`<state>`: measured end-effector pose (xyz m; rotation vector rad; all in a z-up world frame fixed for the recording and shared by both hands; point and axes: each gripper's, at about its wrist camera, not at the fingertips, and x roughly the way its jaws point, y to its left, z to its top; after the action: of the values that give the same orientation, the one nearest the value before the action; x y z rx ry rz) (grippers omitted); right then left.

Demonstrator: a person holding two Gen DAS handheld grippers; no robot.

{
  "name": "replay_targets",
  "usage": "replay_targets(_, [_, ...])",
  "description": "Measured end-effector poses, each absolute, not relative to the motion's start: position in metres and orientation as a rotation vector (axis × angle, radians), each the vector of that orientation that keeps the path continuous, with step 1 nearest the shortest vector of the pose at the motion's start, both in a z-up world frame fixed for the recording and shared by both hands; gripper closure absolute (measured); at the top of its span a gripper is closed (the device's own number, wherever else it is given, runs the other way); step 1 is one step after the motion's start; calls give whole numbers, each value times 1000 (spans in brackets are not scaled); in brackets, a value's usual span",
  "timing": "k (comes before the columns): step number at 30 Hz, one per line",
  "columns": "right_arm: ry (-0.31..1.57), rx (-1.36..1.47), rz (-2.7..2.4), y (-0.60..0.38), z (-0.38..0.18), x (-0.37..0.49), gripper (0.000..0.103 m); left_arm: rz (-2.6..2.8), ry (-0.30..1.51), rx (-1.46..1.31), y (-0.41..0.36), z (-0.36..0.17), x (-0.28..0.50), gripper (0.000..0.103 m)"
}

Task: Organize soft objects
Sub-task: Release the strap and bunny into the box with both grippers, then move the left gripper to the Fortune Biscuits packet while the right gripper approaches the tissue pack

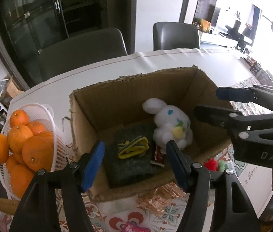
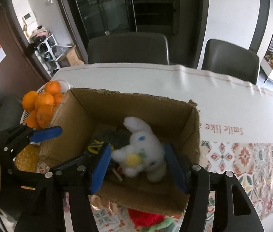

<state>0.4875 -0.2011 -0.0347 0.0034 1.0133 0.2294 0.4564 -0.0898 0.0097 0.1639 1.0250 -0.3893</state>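
Observation:
An open cardboard box (image 1: 117, 100) (image 2: 175, 116) stands on the table. Inside it sits a white plush bunny (image 1: 172, 124) (image 2: 142, 152) at the right, beside a dark green felt pad (image 1: 132, 160) with yellow and dark hair ties (image 1: 133, 147) on top. My left gripper (image 1: 136, 164) is open and empty above the box's near left part. My right gripper (image 2: 137, 168) is open, its pads on either side of the bunny, not gripping it; it also shows in the left wrist view (image 1: 210, 104). A red and green soft object (image 2: 152, 220) lies outside the box's near wall.
A white basket of oranges (image 1: 20, 141) (image 2: 43, 104) stands left of the box. Shiny snack packets (image 1: 159, 199) and a pink item (image 1: 132, 227) lie on the patterned tablecloth in front. Two grey chairs (image 2: 128, 48) stand behind the table.

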Motion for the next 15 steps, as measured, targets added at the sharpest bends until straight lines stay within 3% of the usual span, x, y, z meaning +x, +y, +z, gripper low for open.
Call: replay_targets(15, [942,-9,169,-210,-7,450,43,-339,952,172,-86,45,417,36])
